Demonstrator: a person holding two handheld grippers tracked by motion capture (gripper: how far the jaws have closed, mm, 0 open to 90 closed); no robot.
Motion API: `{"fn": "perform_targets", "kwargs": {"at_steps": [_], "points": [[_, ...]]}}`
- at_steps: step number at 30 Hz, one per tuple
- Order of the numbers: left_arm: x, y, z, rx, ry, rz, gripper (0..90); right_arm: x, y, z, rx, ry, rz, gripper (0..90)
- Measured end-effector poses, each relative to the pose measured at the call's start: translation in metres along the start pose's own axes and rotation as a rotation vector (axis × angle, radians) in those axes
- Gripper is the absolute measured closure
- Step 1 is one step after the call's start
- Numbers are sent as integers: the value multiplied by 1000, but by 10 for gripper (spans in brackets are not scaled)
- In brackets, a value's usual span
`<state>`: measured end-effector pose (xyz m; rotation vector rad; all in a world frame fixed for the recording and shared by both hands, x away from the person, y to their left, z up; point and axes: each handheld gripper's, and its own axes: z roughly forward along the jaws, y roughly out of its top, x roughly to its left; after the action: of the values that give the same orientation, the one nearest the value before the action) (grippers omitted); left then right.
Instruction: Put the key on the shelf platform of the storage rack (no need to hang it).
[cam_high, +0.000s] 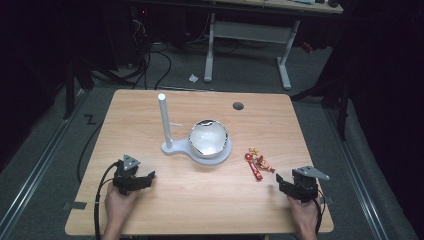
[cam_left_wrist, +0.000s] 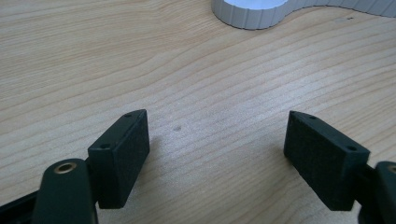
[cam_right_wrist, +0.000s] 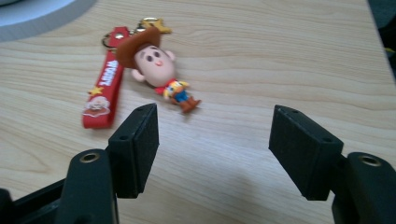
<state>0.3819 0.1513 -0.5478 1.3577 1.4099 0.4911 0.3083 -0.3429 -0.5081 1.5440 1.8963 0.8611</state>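
- Two grippers sit low over the table (cam_high: 150, 200), one at each near corner, and both have nothing in them.
- Far left, the left gripper (cam_high: 134, 181) rests in the person's hand, jaws spread wide; in its own view the left gripper (cam_left_wrist: 217, 154) shows bare wood between its pads.
- Just ahead of it and well apart stands the white stand (cam_high: 172, 148), its post (cam_high: 164, 120) upright on the left end of the base.
- Right of the post, the bowl (cam_high: 208, 138) sits on the round end of that base, shiny and upright.
- Moving right again, the keychain (cam_high: 258, 163) lies flat on the wood, near the bowl but not touching it.
- In the right gripper view the keychain (cam_right_wrist: 154, 65) is a cowboy figure with a red strap (cam_right_wrist: 105, 88) beside it, both lying just beyond the left jaw's tip.
- Far right, the right gripper (cam_high: 296, 186) points toward the keychain, jaws wide apart; the right gripper (cam_right_wrist: 212, 144) has only table between its pads, touching nothing.
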Motion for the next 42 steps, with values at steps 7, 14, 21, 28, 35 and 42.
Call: {"fn": "perform_targets", "kwargs": {"at_steps": [7,14,21,28,35,42], "points": [[0,0,0,0,0,0,227,11,7,5,-3,54,-21,311],[0,0,0,0,-1,-1,227,24,18,10,-5,78,-60,295],[0,0,0,0,0,-1,227,31,27,23,25,98,-87,270],[0,0,0,0,0,-1,227,37,36,36,44,102,-104,252],[0,0,0,0,0,-1,227,40,41,50,81,94,-114,241],[0,0,0,0,-1,0,227,39,41,59,110,101,-103,240]]}}
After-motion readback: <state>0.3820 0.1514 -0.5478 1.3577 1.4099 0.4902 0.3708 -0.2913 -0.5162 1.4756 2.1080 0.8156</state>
